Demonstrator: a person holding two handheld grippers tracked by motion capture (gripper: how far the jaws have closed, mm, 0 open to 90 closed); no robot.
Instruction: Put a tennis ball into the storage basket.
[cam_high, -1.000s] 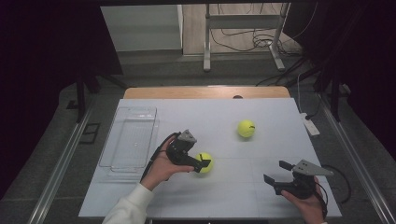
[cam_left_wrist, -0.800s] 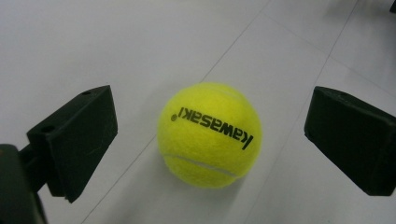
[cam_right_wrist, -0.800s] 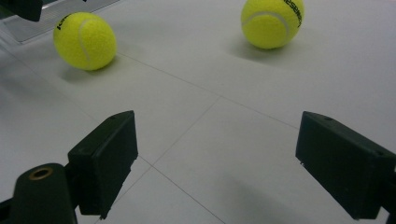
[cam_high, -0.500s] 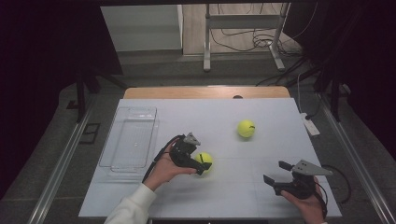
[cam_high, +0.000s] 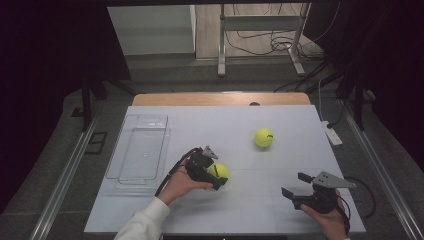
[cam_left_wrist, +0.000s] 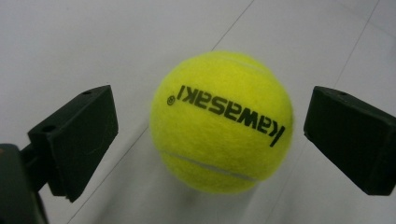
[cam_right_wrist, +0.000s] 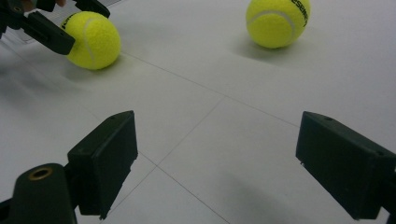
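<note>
A yellow tennis ball (cam_high: 220, 170) printed "kawasaki" (cam_left_wrist: 222, 121) rests on the white table, left of centre. My left gripper (cam_high: 215, 173) (cam_left_wrist: 215, 135) is open and straddles it, with a gap between the ball and each jaw. A second yellow tennis ball (cam_high: 263, 137) (cam_right_wrist: 278, 21) lies farther back and to the right. My right gripper (cam_high: 294, 184) (cam_right_wrist: 215, 163) stands open over bare table near the front right, holding nothing. In the right gripper view the first ball (cam_right_wrist: 93, 39) and the left gripper (cam_right_wrist: 42, 28) show at the upper left.
A clear plastic tray (cam_high: 137, 150) lies empty at the left side of the table (cam_high: 250, 210). A white power strip (cam_high: 331, 134) sits at the right edge. A metal stand (cam_high: 260, 45) and cables are on the floor beyond the table.
The left gripper has settled slightly closer around the near ball. Both balls and the right gripper have stayed where they were.
</note>
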